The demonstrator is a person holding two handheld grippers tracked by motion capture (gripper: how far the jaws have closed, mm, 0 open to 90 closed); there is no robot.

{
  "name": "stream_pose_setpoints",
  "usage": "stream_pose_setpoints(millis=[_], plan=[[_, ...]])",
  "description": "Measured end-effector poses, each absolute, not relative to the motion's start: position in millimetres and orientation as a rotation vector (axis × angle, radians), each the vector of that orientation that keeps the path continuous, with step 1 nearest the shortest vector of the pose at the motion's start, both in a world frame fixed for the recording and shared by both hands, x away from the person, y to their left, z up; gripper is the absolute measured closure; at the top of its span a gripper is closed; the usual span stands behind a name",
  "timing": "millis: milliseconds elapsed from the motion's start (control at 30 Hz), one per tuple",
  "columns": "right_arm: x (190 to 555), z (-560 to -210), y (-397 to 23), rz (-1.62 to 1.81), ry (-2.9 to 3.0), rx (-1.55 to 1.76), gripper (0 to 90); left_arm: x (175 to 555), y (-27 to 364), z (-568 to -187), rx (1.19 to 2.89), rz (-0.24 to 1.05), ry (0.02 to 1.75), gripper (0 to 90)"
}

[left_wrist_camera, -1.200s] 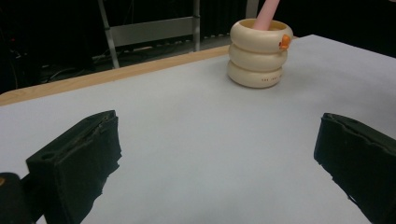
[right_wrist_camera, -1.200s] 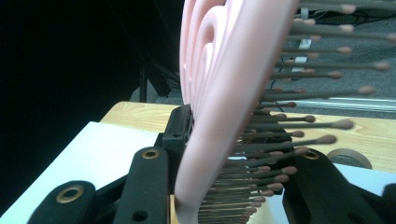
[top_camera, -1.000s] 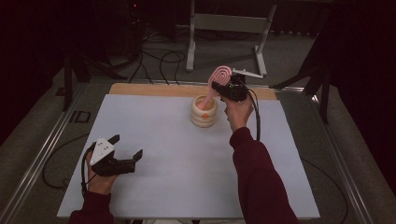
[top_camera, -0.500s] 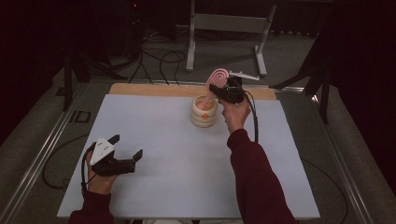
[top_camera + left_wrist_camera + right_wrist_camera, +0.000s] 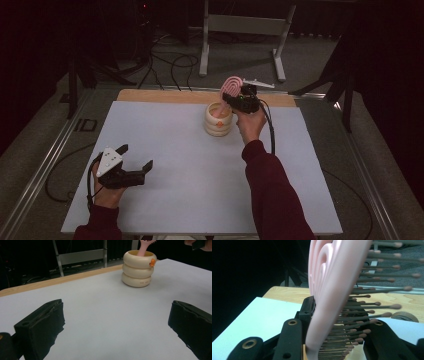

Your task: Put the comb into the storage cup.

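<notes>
One hand-held gripper point(image 5: 235, 100), the right, clamps a pink brush point(image 5: 231, 88) standing in the cup point(image 5: 218, 120). Left hand-held gripper point(image 5: 136, 159) rests wide open, empty, on the bare table point(image 5: 190, 170).

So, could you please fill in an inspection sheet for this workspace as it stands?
Surface: pale sheet on a wooden table.
Job's things: pink hairbrush, handle down in the cream ringed holder.
Clutter: tape roll on the wooden edge.
Grippers: right claw shut on the hairbrush; left claw open, holding nothing.
Cables: one trailing from each claw; more on the floor beyond.
Surroundings: dark room, metal stand behind.
</notes>
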State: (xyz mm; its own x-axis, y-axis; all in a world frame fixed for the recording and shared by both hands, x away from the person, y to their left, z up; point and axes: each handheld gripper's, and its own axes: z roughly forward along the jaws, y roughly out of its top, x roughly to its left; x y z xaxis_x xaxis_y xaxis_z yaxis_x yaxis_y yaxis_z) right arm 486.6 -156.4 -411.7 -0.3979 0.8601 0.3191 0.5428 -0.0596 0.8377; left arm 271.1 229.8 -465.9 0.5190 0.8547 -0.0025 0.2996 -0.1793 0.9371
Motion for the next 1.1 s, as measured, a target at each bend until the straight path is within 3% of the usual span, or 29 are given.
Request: stream_pose_setpoints(millis=[1100], plan=[[487,-425,-150,1.41,1.91,1.524,63.2,271,229,-466,1.733,0.674,0.978,1.1]])
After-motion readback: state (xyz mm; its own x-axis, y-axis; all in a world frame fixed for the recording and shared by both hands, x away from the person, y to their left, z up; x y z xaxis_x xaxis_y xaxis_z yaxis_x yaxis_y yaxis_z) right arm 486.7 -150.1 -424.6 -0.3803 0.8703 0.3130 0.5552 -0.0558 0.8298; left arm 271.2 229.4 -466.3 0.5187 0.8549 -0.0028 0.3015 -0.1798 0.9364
